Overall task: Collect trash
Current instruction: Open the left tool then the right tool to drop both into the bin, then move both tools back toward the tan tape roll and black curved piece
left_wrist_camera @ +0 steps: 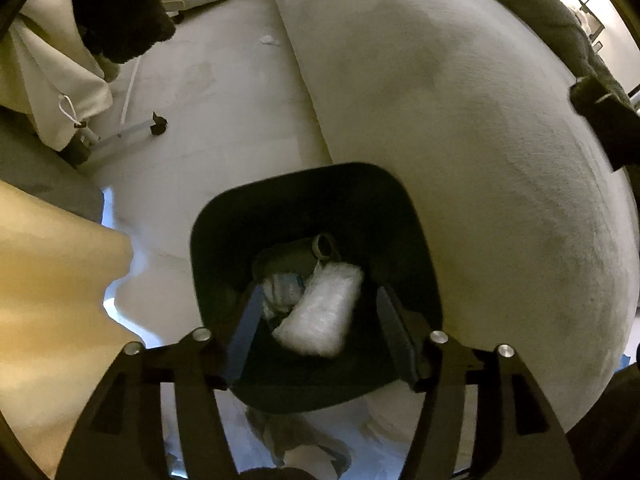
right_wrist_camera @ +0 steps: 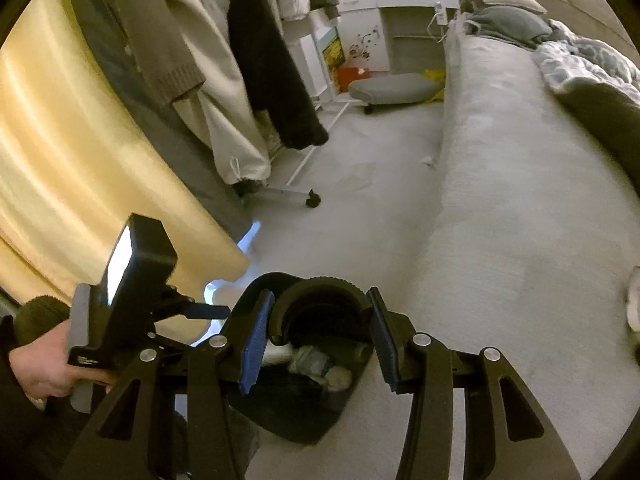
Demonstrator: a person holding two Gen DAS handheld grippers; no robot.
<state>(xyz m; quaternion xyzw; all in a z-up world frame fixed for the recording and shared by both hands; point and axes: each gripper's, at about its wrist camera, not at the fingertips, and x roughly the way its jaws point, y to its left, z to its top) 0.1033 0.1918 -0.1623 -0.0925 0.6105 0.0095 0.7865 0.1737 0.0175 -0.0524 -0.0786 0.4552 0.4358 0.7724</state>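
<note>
Looking down through the left wrist view, the left gripper (left_wrist_camera: 316, 312) hung over a black bin (left_wrist_camera: 404, 208) in the lower middle of the frame, its blue-padded fingers (left_wrist_camera: 244, 332) spread apart with nothing pinched between them. Inside the bin lay the trash: a white crinkled plastic packet (left_wrist_camera: 316, 316) in the middle, a crumpled white and blue wrapper (left_wrist_camera: 282, 288) to its left, and a grey cardboard tube (left_wrist_camera: 324, 246) above them. The bin stood on pale carpet (left_wrist_camera: 224, 92) beside a large cream bed (left_wrist_camera: 460, 128) that filled the right half of the frame. A yellow curtain (left_wrist_camera: 52, 280) covered the lower left, and a wheeled clothes rack foot (left_wrist_camera: 132, 132) showed in the upper left, under hanging clothes. In the right wrist view, the right gripper (right_wrist_camera: 320, 316) sat at the lower middle, its blue pads (right_wrist_camera: 256, 344) pressed against the sides of a dark ribbed ring (right_wrist_camera: 320, 288), pinching it over the same bin (right_wrist_camera: 288, 412). The wrapper (right_wrist_camera: 312, 360) was visible in the bin below the ring. At the lower left, a hand (right_wrist_camera: 44, 368) gripped the handle of the left gripper (right_wrist_camera: 208, 312), whose finger pointed toward the bin. Clothes (right_wrist_camera: 224, 60) hung in the upper left, and a white desk (right_wrist_camera: 400, 8) stood at the top.
</note>
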